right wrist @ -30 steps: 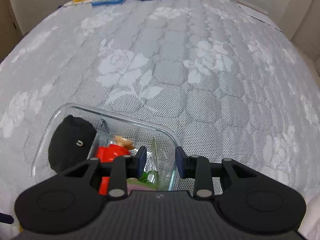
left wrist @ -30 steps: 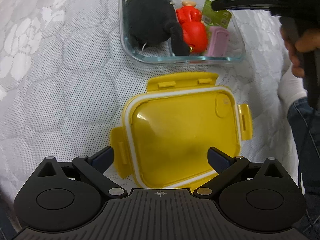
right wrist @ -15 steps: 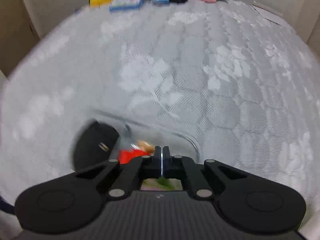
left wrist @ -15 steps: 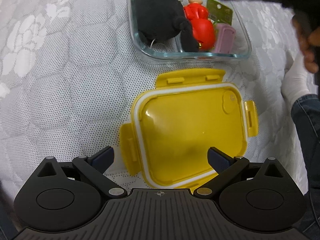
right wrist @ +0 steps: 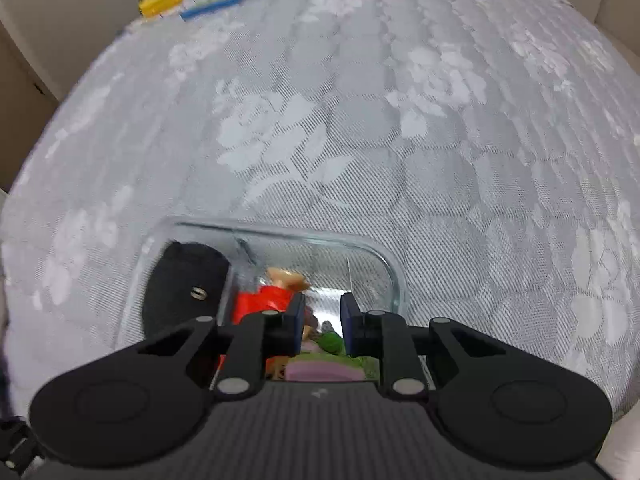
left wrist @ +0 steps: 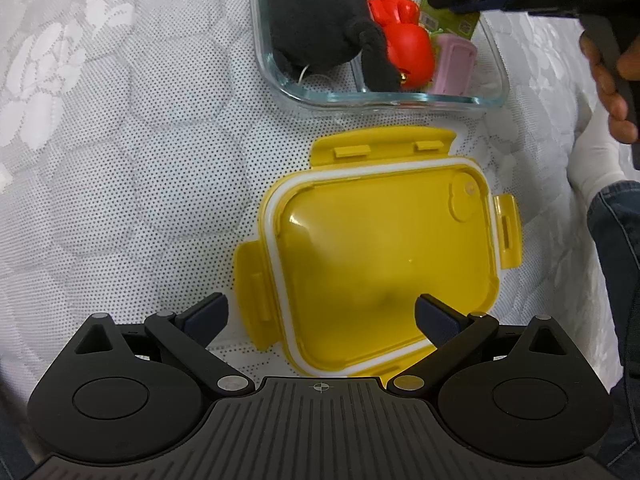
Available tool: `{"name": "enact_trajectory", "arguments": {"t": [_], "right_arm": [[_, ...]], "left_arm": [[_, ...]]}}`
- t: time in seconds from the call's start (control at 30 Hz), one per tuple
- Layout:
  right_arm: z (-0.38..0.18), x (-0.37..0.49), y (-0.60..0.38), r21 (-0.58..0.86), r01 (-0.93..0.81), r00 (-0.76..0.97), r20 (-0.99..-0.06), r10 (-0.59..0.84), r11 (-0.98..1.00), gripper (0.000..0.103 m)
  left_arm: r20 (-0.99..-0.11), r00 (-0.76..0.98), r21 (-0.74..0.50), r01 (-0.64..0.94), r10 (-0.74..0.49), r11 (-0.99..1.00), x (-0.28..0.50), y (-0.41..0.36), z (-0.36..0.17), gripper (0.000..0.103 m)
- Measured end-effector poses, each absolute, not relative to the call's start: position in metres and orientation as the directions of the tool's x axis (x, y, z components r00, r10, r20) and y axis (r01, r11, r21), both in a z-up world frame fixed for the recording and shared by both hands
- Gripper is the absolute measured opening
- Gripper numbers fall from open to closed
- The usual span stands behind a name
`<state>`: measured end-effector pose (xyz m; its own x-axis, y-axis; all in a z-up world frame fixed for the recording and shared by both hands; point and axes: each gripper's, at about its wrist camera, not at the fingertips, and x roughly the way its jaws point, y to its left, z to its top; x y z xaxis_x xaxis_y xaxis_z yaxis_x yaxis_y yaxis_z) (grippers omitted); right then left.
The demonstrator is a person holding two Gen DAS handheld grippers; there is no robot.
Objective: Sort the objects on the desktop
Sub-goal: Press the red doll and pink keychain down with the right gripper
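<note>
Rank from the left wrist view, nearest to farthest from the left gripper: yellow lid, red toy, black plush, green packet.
From the left gripper:
1. yellow lid, right ahead, its near edge between the open fingers.
2. black plush and red toy, in the glass container beyond the lid; too close to call.
3. green packet, far right corner, under the right gripper.

White floral quilted bedspread [right wrist: 360,140] (rose pattern); cardboard wall [right wrist: 24,60] beside.
</note>
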<state>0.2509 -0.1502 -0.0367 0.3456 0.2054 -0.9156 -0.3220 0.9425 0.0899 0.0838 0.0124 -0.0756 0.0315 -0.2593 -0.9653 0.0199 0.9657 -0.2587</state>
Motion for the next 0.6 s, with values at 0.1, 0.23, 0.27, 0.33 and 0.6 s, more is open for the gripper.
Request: {"name": "enact_trajectory", "arguments": {"t": [0.1, 0.23, 0.27, 0.33, 0.6], "right_arm": [[-0.045, 0.252, -0.148, 0.061, -0.311, 0.345, -0.923, 0.172, 0.949, 0.021], [-0.046, 0.248, -0.143, 0.034, -0.347, 0.356, -0.920, 0.165, 0.937, 0.030], [-0.043, 0.248, -0.145, 0.043, -0.345, 0.361, -0.916, 0.175, 0.938, 0.032], [-0.035, 0.247, -0.150, 0.084, -0.332, 0.374, -0.903, 0.212, 0.940, 0.051], [0.014, 0.230, -0.196, 0.241, -0.291, 0.468, -0.808, 0.358, 0.926, 0.075]], "left_arm": [[-0.963, 0.032, -0.265, 0.022, -0.266, 0.964, 0.084, 0.012, -0.075, 0.102], [-0.963, 0.035, -0.265, 0.029, -0.266, 0.964, 0.085, 0.010, -0.075, 0.102], [-0.963, 0.035, -0.265, 0.030, -0.265, 0.964, 0.084, 0.010, -0.075, 0.102], [-0.963, 0.039, -0.264, 0.033, -0.265, 0.964, 0.084, 0.009, -0.074, 0.102], [-0.970, 0.060, -0.233, 0.043, -0.235, 0.972, 0.080, 0.002, -0.069, 0.102]]}}
